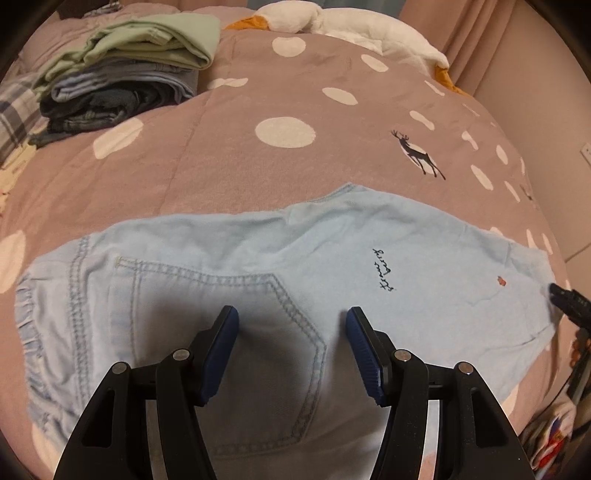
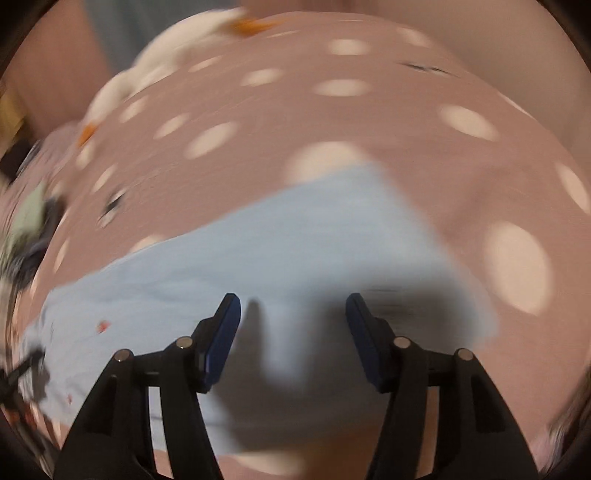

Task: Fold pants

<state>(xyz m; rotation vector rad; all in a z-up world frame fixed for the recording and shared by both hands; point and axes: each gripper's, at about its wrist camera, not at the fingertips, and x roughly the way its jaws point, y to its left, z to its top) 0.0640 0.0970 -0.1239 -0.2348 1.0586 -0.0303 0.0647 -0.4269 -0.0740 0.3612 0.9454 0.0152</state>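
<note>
1. On the bed's pink dotted quilt [image 1: 207, 155], I see the light blue pants [image 1: 229, 266] lying flat, spread from 9 o'clock to 3 o'clock across the left wrist view.
2. My left hand-held gripper [image 1: 291, 319] hangs over the back pocket [image 1: 236, 332], jaws spread apart, holding nothing.
3. My right hand-held gripper [image 2: 292, 308] hangs over the pants' leg end, jaws also apart and empty; that view is blurred.
4. At 10 o'clock in the left view, a stack of folded clothes [image 1: 122, 70] sits well apart from the pants.
5. At 12 o'clock, a white plush toy [image 1: 347, 26] lies along the quilt's far edge.
6. Black script lettering [image 1: 384, 269] marks the pants at 2 o'clock from the left gripper.
</note>
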